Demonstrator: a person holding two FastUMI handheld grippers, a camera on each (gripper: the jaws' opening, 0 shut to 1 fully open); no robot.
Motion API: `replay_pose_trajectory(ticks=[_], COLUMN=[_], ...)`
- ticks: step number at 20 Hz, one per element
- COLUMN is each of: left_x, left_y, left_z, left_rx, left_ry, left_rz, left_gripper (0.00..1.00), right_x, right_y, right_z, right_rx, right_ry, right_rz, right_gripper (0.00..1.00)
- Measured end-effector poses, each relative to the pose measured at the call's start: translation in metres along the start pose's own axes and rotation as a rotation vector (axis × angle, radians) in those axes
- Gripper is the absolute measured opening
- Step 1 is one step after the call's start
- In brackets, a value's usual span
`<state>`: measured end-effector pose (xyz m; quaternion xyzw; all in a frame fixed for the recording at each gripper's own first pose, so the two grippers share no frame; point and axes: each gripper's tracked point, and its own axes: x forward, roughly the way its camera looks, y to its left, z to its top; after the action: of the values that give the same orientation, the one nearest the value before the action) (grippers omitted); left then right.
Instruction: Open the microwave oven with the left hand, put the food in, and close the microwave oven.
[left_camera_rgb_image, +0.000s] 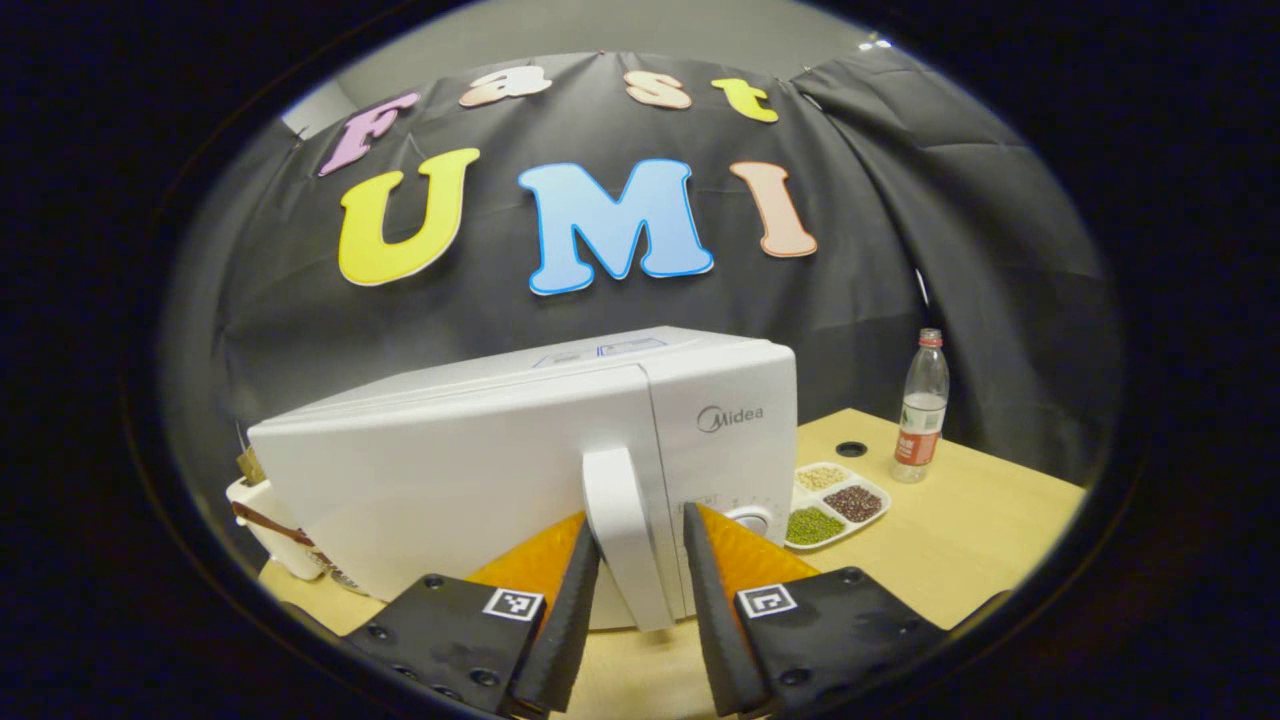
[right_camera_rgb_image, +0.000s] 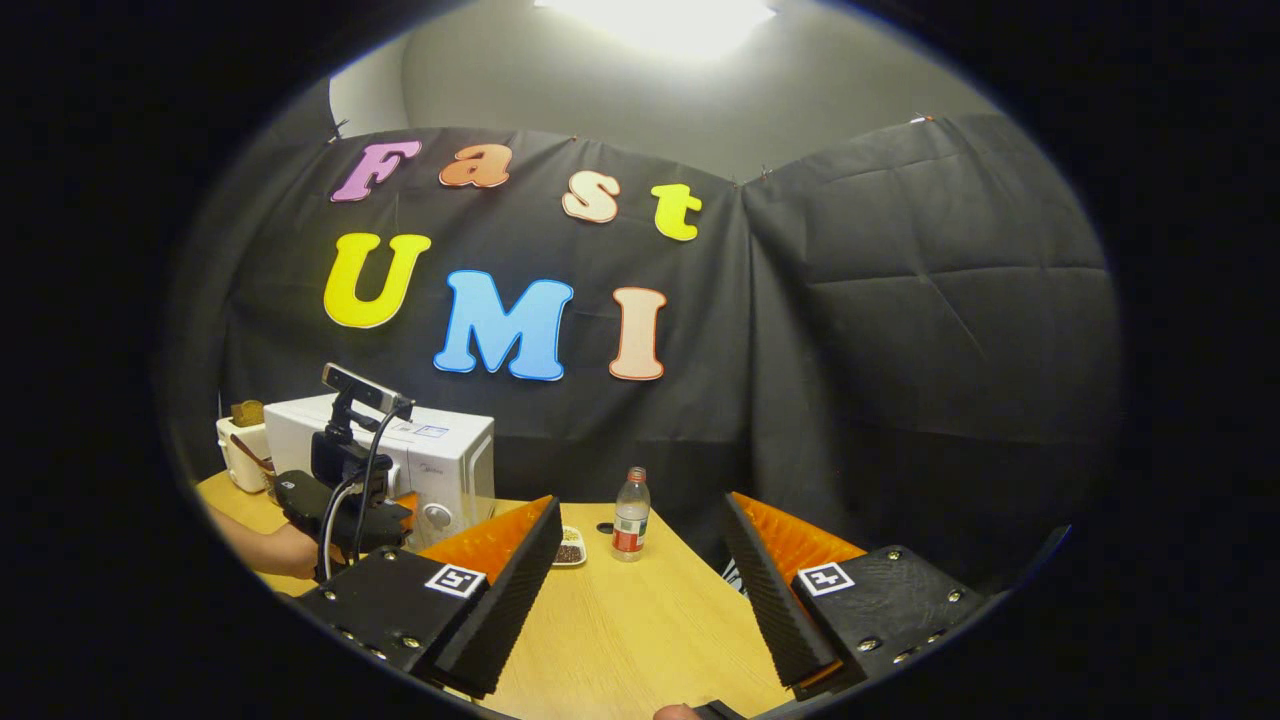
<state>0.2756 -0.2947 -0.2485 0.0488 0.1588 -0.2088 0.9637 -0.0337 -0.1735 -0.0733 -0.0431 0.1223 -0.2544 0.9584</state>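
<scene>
Left gripper straddles white vertical door handle of white boxy microwave oven on wooden table, jaws apart, pads not pressing. Right gripper hangs wide open above table.

Wooden table bearing microwave oven, water bottle, divided bean tray.

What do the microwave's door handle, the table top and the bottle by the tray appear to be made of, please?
The door handle looks like glossy white moulded plastic, smooth with soft highlights, matching the microwave shell. The table top appears to be light wood or wood-look laminate: pale grain lines, matte sheen. The bottle seems clear thin plastic, see-through, with a red cap and a label.
</scene>
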Motion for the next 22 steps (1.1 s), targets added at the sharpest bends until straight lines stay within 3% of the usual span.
replay_pose_trajectory(ticks=[1, 2, 3, 10, 13, 15, 19, 22], left_x=[0.000, 0.002, 0.002, -0.002, -0.014, -0.041, -0.076, -0.101], left_y=[0.004, 0.004, 0.002, 0.005, 0.004, 0.007, 0.012, 0.021], left_z=[0.000, 0.000, -0.001, -0.002, -0.014, -0.005, -0.020, -0.025], left_rx=[0.005, -0.001, -0.008, -0.061, -0.091, -0.081, -0.087, -0.095], left_ry=[0.004, -0.002, 0.009, 0.055, 0.102, 0.034, 0.056, 0.077], left_rz=[0.005, -0.002, -0.009, 0.017, 0.027, 0.043, 0.021, 0.045], left_gripper=[0.54, 0.38, 0.38, 0.13, 0.08, 0.09, 0.08, 0.08], right_x=[-0.001, -0.003, -0.004, -0.021, -0.023, -0.026, -0.028, -0.033], right_y=[-0.001, -0.002, -0.004, -0.022, -0.027, -0.029, -0.023, -0.012], right_z=[0.001, 0.001, 0.003, 0.005, 0.005, 0.005, 0.007, 0.010], right_rx=[-0.002, -0.007, -0.012, -0.010, -0.008, 0.008, 0.018, 0.032], right_ry=[0.002, 0.001, -0.004, -0.010, -0.014, -0.020, -0.039, -0.059], right_rz=[0.000, -0.002, -0.003, -0.016, -0.014, -0.008, 0.052, 0.123], right_gripper=[0.97, 0.98, 0.98, 0.97, 0.98, 0.98, 0.97, 0.98])
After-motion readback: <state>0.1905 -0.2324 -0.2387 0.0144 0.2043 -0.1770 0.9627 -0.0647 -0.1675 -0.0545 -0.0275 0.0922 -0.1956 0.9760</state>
